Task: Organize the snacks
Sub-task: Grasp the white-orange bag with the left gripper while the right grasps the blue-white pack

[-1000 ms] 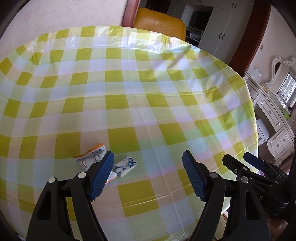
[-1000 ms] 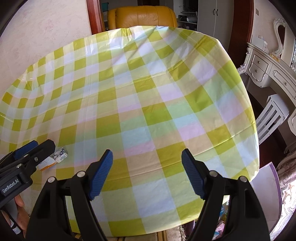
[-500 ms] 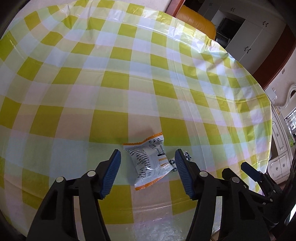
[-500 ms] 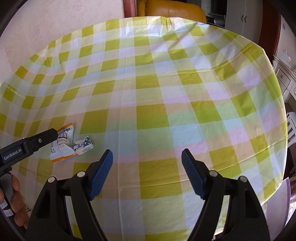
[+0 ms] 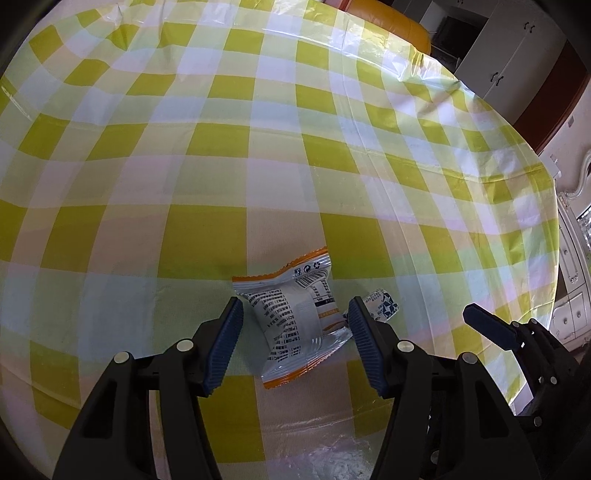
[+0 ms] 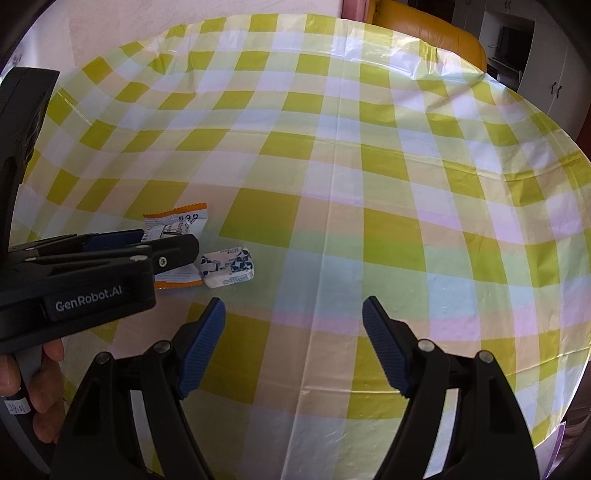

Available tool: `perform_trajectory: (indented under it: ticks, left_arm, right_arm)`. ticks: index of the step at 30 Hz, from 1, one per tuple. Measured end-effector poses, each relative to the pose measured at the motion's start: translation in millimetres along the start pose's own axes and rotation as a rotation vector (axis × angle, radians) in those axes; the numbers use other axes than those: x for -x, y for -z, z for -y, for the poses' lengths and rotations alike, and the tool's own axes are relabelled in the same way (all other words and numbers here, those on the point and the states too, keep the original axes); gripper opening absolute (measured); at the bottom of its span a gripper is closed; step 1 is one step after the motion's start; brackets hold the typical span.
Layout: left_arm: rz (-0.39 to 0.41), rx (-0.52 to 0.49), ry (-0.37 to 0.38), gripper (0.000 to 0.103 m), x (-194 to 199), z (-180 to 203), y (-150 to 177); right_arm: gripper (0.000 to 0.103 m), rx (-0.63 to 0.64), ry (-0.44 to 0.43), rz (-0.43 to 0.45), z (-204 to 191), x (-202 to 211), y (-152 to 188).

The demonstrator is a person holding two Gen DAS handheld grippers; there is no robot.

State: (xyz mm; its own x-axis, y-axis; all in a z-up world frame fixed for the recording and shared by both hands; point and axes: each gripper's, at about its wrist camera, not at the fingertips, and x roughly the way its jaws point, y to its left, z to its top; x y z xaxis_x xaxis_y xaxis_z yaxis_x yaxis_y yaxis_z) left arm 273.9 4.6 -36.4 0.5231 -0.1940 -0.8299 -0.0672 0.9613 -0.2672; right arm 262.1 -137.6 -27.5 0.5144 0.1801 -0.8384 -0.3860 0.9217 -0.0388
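Note:
A white snack packet with orange edges [image 5: 295, 314] lies on the checked tablecloth, between the open jaws of my left gripper [image 5: 294, 317], which straddles it without closing. It also shows in the right wrist view [image 6: 177, 225], partly hidden by the left gripper [image 6: 155, 245]. A small white and blue patterned snack [image 5: 380, 308] lies just right of it, touching it; it also shows in the right wrist view [image 6: 227, 267]. My right gripper [image 6: 293, 314] is open and empty, hovering over the table to the right of both snacks.
The round table [image 6: 369, 184] carries a yellow, white and green checked plastic cloth. A yellow leather chair [image 6: 424, 33] stands at the far side. White cabinets [image 5: 517, 44] and a white dresser [image 5: 576, 295] lie beyond the right edge.
My left gripper has moved forward and down so its jaws now flank the orange-edged packet. The right gripper has shifted left and closer to the snacks.

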Motion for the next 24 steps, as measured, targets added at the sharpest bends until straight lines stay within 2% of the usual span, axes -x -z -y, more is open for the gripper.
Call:
perform_trajectory:
  ticks: [1, 4, 6, 20, 24]
  left_arm:
    - [0.002, -0.004, -0.013, 0.048, 0, 0, 0]
    - [0.006, 0.006, -0.017, 0.042, 1, -5, -1]
    - [0.017, 0.015, -0.037, 0.041, 2, -8, -2]
    - [0.048, 0.093, -0.053, 0.04, 8, -28, -5]
    - [0.049, 0.092, -0.051, 0.04, 8, -29, -5]
  right_arm:
    - [0.077, 0.0, -0.002, -0.003, 0, -2, 0]
    - [0.077, 0.0, -0.005, -0.008, 0, -5, -2]
    - [0.077, -0.003, -0.01, -0.008, -1, -7, -3]
    - [0.076, 0.001, -0.115, -0.017, -15, -23, -18]
    - [0.065, 0.009, -0.116, -0.026, -19, -29, -20]
